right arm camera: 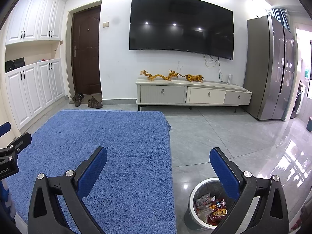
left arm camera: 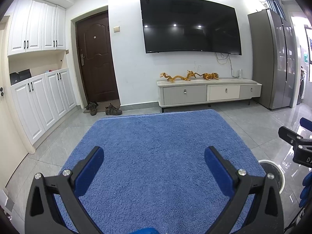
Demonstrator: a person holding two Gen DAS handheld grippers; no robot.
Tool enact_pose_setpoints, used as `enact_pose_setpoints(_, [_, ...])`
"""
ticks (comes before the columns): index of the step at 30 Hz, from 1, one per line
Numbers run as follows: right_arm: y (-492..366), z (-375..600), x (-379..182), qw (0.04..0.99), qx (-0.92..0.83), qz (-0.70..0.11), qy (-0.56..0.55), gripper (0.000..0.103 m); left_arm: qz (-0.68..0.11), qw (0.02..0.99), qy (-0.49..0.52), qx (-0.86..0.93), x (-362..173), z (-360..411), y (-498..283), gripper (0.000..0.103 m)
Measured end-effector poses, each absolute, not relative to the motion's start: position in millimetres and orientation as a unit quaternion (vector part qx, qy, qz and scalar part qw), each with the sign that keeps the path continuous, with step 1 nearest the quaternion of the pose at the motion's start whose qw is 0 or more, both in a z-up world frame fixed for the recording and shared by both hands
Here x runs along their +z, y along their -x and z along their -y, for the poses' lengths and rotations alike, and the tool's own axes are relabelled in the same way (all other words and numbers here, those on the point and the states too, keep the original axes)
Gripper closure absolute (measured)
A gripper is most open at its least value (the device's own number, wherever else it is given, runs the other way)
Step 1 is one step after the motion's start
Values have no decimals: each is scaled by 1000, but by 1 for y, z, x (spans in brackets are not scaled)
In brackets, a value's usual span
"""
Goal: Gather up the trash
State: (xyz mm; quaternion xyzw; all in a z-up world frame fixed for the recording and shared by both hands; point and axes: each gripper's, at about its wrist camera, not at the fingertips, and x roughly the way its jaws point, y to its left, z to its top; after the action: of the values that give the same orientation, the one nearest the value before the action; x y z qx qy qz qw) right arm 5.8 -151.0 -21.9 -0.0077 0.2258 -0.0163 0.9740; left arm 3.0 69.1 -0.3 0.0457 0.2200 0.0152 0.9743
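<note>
Both tongs [left arm camera: 154, 156] [right arm camera: 159, 157] gape above rug [right arm camera: 109, 146]; wrappers [right arm camera: 212, 208] fill bin [right arm camera: 193, 193].

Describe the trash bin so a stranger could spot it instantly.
Start at the blue carpet covering the table. On the grey tiled floor just off its right edge, below the right gripper, stands the trash bin. It is round and white-rimmed with a dark liner, and holds crumpled wrappers.

trash bin [right arm camera: 192, 210]: round, white rim, dark liner, upright on grey tile floor, just beside right edge of blue-covered worktop
trash [right arm camera: 211, 207]: crumpled wrappers inside bin, clear plastic at left, red and yellow packets at right
bin in left view [left arm camera: 276, 172]: rim partly seen, contents hidden
</note>
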Motion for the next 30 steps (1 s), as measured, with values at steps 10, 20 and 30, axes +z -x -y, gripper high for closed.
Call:
enact_pose_setpoints(10, [-4, 153, -21, 975, -19, -223, 11, 0, -220, 974, -46, 14, -1, -69, -5, 0])
enact_pose_setpoints(20, [-3, 156, -21, 975, -21, -222, 9, 0, -218, 975, -48, 11, 0, -66, 1, 0])
enact_pose_setpoints(30, [-2, 159, -19, 976, -22, -218, 11, 0, -216, 975, -45, 10, 1, -67, 2, 0])
